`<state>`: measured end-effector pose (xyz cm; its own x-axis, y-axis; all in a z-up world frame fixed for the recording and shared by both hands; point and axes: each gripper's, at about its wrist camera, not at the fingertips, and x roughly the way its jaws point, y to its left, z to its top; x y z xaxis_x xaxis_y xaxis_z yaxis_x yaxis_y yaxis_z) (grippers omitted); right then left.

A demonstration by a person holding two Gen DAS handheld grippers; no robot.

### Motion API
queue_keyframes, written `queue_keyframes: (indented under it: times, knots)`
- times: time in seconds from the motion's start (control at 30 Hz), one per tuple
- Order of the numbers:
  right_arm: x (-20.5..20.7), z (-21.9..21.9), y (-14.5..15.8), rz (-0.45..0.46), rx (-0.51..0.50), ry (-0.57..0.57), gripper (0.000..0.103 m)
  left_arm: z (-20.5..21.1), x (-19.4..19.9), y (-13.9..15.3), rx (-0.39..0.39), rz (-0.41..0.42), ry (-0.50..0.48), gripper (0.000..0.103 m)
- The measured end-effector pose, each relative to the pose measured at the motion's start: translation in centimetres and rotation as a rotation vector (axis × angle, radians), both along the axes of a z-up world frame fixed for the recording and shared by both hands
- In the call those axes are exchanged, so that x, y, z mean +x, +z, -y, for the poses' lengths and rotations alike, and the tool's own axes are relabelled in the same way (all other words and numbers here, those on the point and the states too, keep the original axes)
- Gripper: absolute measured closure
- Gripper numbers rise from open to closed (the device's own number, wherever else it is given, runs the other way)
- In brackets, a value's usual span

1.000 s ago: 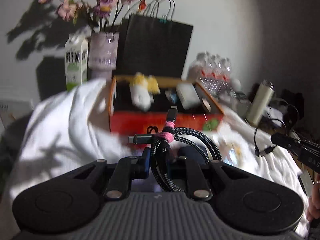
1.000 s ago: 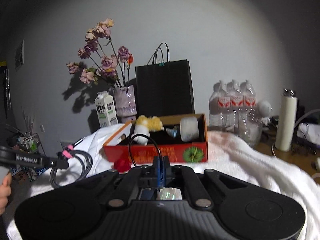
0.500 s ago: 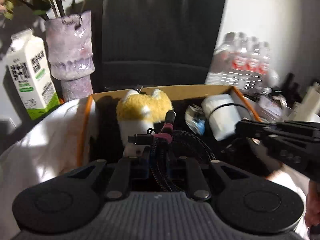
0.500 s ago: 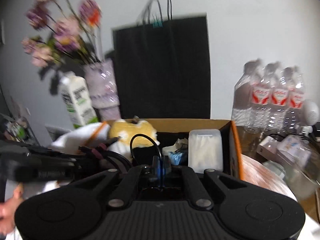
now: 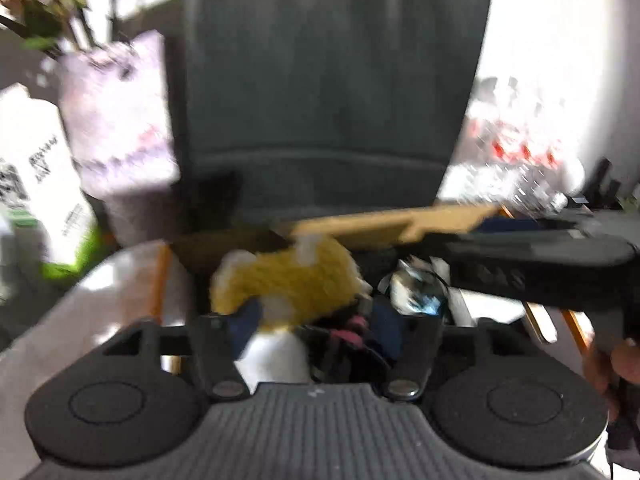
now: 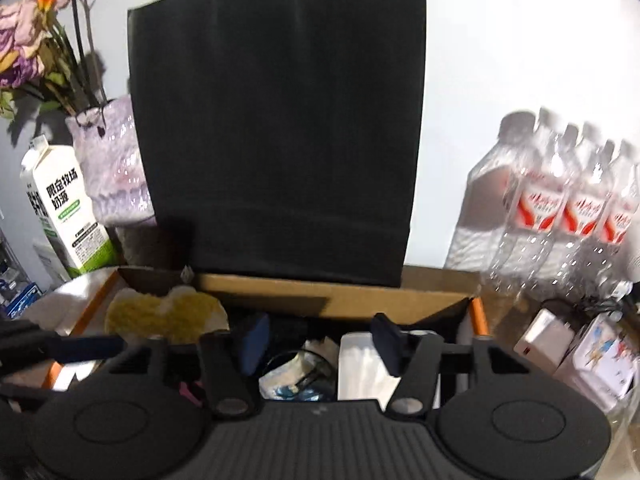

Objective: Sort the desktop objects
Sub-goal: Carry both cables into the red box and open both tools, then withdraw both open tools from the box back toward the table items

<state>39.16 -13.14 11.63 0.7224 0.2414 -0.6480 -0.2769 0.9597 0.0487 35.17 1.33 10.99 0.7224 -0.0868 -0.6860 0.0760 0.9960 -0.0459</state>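
grippers: left hand-held gripper (image 5: 320, 328) and right hand-held gripper (image 6: 320, 344) both spread apart over cardboard box (image 6: 360, 300).

**Blurred left view, sharper right view**

Left wrist view is heavily motion-smeared, the white wall (image 5: 540, 40) blown out. Right wrist view is sharper; flowers (image 6: 24, 40) cast shadows on the wall, water bottles (image 6: 560, 200) slightly smeared, fisheye corners dark.

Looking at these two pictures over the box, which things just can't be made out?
- Left wrist view: the cable between the open left gripper fingers is motion-blurred; whether it lies loose can't be told.
- Same view: the water bottles are smeared.
- Right wrist view: the right gripper body hides the cardboard box floor.
- Flowers are cut off by the edge.
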Motion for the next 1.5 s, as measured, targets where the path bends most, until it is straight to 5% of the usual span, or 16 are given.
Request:
queue_keyframes:
  times: [0.07,0.13,0.2,0.43,0.7,0.9,1.1,1.3,1.5]
  knots:
    - [-0.3,-0.1,0.4,-0.009,-0.02,0.006,0.043,-0.3,-0.5,0.4,0.049,0.021,0.084,0.006]
    - [-0.9,-0.2,0.5,-0.018,-0.053,0.006,0.035,-0.8,-0.6,0.1,0.075,-0.037,0.138,0.006]
    - [-1.8,-0.2,0.3,-0.017,-0.101,-0.001,0.014,-1.4,-1.0,-0.2,0.076,-0.086,0.184,0.006]
    - [-6.3,2.3,0.7,-0.049,-0.09,-0.008,0.014,-2.1,-5.2,0.7,0.168,-0.097,0.226,0.005]
    - [-14.7,5.2,2.4,-0.006,-0.031,0.047,0.01,-1.0,-16.1,0.8,0.232,-0.001,0.088,0.0]
    - [-24.4,8.2,2.2,0.058,0.043,0.119,0.0,-1.6,-27.3,-0.8,0.149,0.07,0.077,0.0]
    - [-34.1,9.8,-1.6,0.096,0.07,0.127,0.0,-1.2,-37.7,-3.9,0.049,0.152,0.098,0.0]
    - [-41.9,8.8,-5.4,0.159,0.005,0.095,0.0,-0.3,-42.8,-7.8,0.033,0.134,0.185,0.0]
    - [-47.1,9.0,-7.6,0.211,0.002,0.073,0.0,1.0,-44.4,-8.3,0.049,0.184,0.161,0.0]
